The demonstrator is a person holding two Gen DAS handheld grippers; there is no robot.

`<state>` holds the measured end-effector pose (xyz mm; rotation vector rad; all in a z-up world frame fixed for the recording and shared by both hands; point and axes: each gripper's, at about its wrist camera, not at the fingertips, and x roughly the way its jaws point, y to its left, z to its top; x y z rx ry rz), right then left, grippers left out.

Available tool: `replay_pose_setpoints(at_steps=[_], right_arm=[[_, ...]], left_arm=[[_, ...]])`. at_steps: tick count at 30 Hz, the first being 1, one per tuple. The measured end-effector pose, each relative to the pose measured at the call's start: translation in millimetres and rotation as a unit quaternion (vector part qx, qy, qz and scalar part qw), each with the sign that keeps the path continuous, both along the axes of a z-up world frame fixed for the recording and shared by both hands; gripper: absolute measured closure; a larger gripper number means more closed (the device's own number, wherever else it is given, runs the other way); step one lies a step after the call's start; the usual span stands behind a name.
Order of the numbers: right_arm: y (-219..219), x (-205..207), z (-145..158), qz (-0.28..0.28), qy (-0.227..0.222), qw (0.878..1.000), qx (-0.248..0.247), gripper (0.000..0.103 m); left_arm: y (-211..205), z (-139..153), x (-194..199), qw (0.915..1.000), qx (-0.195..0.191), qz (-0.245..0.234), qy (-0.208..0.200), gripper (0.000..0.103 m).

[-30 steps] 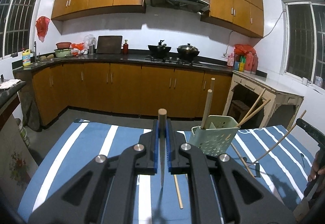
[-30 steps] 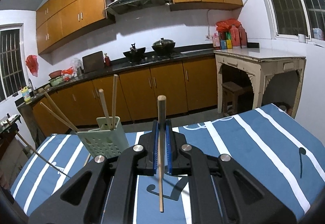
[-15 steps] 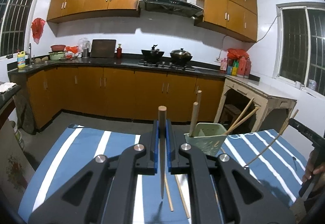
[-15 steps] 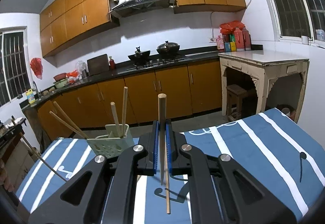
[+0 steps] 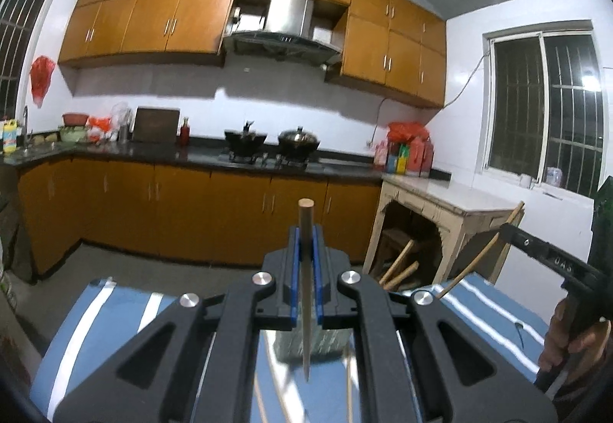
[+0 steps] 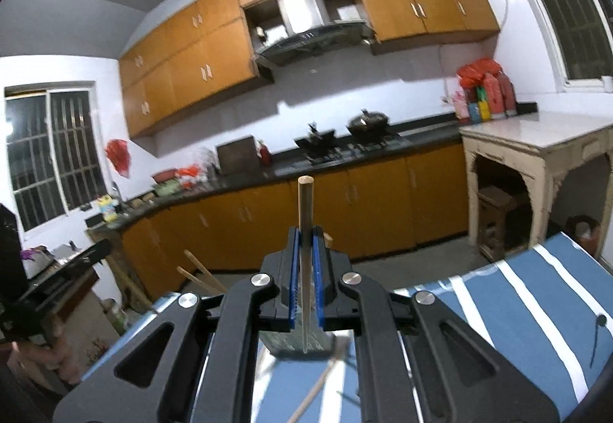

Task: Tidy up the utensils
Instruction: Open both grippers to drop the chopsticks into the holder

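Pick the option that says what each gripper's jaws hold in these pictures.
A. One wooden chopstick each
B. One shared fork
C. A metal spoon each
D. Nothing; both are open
A: in each wrist view the blue-padded jaws are shut on a single wooden chopstick, the left gripper's chopstick and the right gripper's chopstick.

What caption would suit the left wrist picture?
Left gripper shut on a wooden chopstick, held above a blue striped tablecloth in a kitchen.

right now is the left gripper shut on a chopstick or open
Shut on a chopstick: the left gripper has its blue pads pressed against both sides of the stick, which stands upright between them.
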<state>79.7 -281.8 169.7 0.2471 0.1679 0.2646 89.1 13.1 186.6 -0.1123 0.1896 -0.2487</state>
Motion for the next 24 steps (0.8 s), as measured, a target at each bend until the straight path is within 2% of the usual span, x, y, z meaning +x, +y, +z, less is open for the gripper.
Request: replay_pose_setpoints(at_steps=[6, 12, 19, 24], right_arm=[[22, 12, 17, 0.005, -0.047, 0.999, -0.014, 0.095], [37, 47, 10, -0.002, -0.056, 0.998, -0.019, 0.095], [44, 82, -6, -0.010, -0.040, 0.999, -0.016, 0.095], [49, 95, -21, -0.009, -0.020, 0.999, -0.024, 0.095]], left_arm=[[-26, 20, 24, 0.9989, -0.010, 0.019, -0.042, 0.096], [-43, 27, 56, 0.9964, -0.019, 0.047, -0.068, 0.096], [-51, 29, 92, 0.9931, -0.018, 0.077, -0.087, 0.096], [-56, 16, 116, 0.9933, -0.018, 0.086, -0.074, 0.096]])
